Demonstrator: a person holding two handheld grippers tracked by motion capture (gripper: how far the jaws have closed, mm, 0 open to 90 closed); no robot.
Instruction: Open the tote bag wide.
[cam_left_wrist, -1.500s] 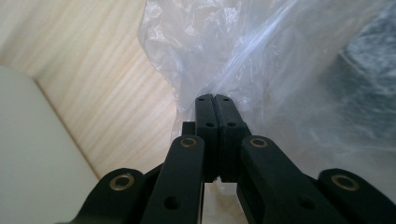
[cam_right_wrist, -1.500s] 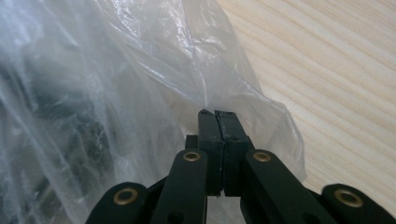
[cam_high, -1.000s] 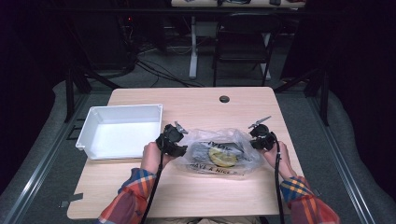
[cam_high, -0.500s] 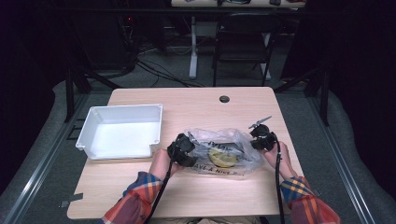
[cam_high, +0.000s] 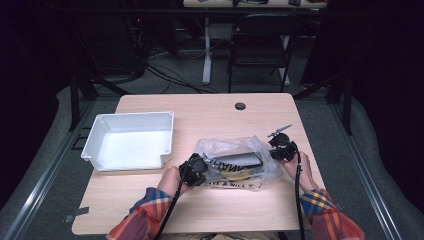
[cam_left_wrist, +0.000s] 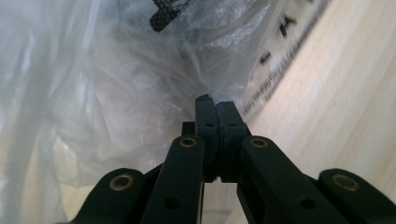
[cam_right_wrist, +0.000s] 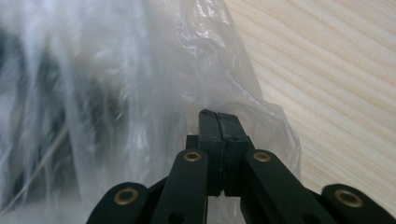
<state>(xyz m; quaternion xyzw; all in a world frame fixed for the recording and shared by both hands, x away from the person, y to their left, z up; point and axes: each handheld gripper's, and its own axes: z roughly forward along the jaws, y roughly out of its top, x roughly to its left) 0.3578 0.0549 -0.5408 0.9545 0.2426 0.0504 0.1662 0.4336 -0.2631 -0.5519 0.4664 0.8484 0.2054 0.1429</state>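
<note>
A clear plastic bag (cam_high: 235, 165) with dark and yellow contents lies on the wooden table (cam_high: 210, 115). My left gripper (cam_high: 196, 169) sits at the bag's left edge; its jaws have just been closing and now pinch the plastic film (cam_left_wrist: 154, 93) between the pads. My right gripper (cam_high: 278, 149) holds the bag's right edge, jaws shut on a fold of the plastic (cam_right_wrist: 219, 88). The bag is stretched between the two grippers. Printed lettering shows on the bag (cam_left_wrist: 285, 28).
A white rectangular tray (cam_high: 129, 141) stands on the table to the left of the bag. A small dark cable hole (cam_high: 240, 106) lies near the table's far edge. A chair (cam_high: 262, 45) and cables stand beyond the table.
My left gripper has moved right and down from beside the tray to the bag's left edge and closed on the plastic. The right gripper has stayed in place.
</note>
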